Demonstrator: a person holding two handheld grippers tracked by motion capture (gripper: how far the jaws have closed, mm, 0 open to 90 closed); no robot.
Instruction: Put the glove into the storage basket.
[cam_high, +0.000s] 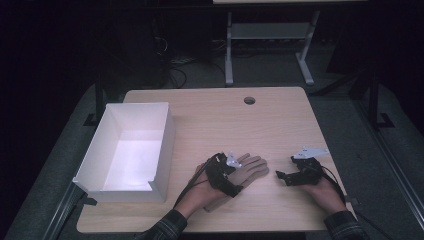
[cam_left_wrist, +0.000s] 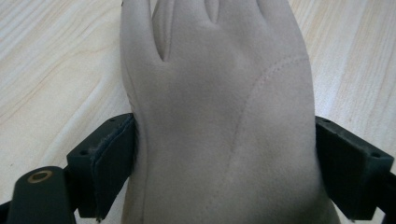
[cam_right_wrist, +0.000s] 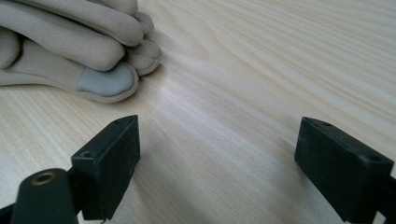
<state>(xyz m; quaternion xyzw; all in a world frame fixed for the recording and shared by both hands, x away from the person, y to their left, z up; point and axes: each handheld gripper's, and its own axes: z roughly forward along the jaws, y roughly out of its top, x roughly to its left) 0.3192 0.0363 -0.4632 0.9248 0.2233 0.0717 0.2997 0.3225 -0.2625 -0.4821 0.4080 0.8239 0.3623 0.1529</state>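
A beige glove (cam_high: 251, 168) lies flat on the wooden table (cam_high: 225, 120), fingers pointing away to the right. My left gripper (cam_high: 234, 175) sits over its palm. In the left gripper view the glove (cam_left_wrist: 219, 93) spans the whole gap between the jaws of this gripper (cam_left_wrist: 229, 140); it looks smooth, not pinched. My right gripper (cam_high: 281, 176) rests to the right of the glove, open (cam_right_wrist: 219, 140) over bare wood. Ahead and to the left in the right gripper view are the glove's fingertips (cam_right_wrist: 70, 42), stacked in layers, one with a grey tip patch (cam_right_wrist: 105, 79).
An open white box (cam_high: 165, 135) stands on the left part of the table, its inside bare. A round cable hole (cam_high: 249, 100) is near the far edge. A desk frame (cam_high: 270, 35) stands on the floor behind. Bare wood lies between box and glove.
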